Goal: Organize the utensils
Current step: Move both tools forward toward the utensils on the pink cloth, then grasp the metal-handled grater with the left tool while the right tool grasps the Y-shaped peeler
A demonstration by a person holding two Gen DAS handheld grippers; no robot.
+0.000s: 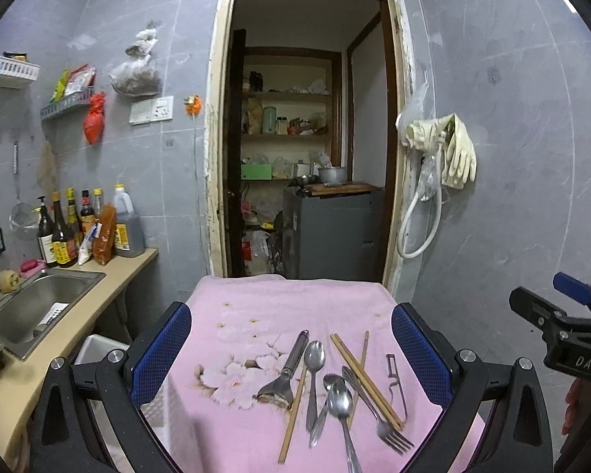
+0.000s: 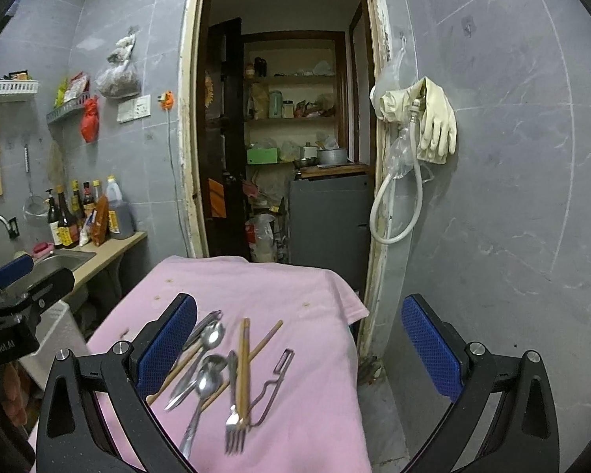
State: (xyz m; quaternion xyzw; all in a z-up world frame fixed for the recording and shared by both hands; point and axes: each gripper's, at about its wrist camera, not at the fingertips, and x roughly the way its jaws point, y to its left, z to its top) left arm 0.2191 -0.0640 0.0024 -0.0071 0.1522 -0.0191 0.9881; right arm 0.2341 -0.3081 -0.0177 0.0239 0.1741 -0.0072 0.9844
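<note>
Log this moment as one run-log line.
phase: pre-grasp | left gripper: open, empty | right gripper: open, empty | utensils: mixed pile on pink cloth, untouched

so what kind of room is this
Most likely a small home kitchen: a steel sink set in a counter, sauce bottles beside it, a pantry-like room with shelves through the doorway, and utensils on a pink cloth.
</note>
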